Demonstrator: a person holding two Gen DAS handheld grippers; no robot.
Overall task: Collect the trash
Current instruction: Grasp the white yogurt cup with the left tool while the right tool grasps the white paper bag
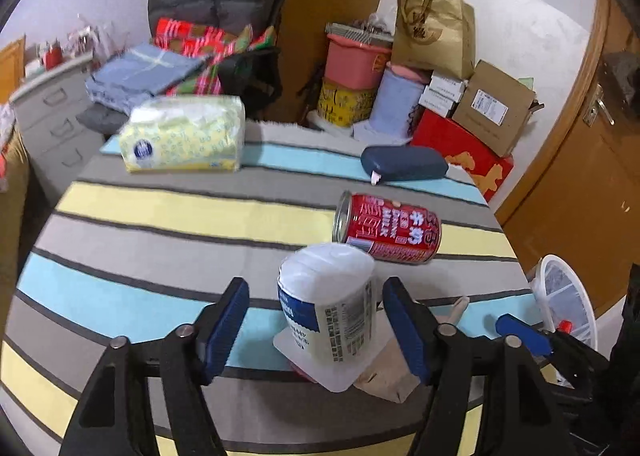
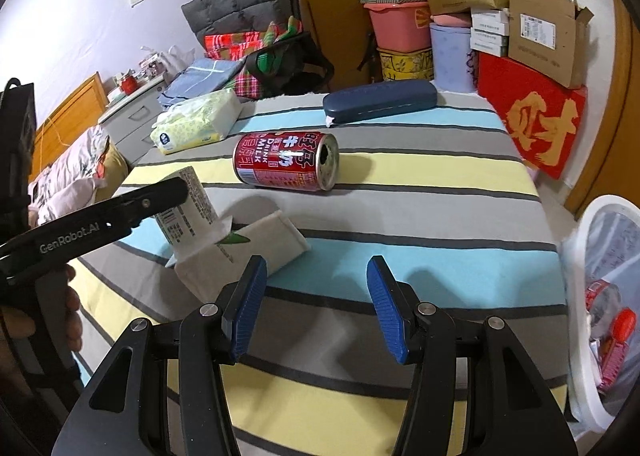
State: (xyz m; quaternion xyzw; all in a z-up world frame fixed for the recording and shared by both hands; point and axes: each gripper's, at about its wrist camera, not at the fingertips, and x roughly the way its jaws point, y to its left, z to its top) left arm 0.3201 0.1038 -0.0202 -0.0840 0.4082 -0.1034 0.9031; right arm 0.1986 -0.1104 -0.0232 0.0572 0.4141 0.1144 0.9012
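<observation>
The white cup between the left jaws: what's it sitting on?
The white cup stands upside down, its peeled lid under it, partly atop a brown paper packet on the striped cloth. Whatever lies directly beneath the cup is covered.

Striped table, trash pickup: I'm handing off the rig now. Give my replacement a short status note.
Left claw: open, straddling the upside-down white cup, pads not yet pressing.
Right claw: open, empty, above the striped table.
On the table: cup, paper packet beside it, red milk can on its side.
Done: white bin at the table's right edge already holds some trash.
Left: grip the cup, bin it, then packet and can.
</observation>
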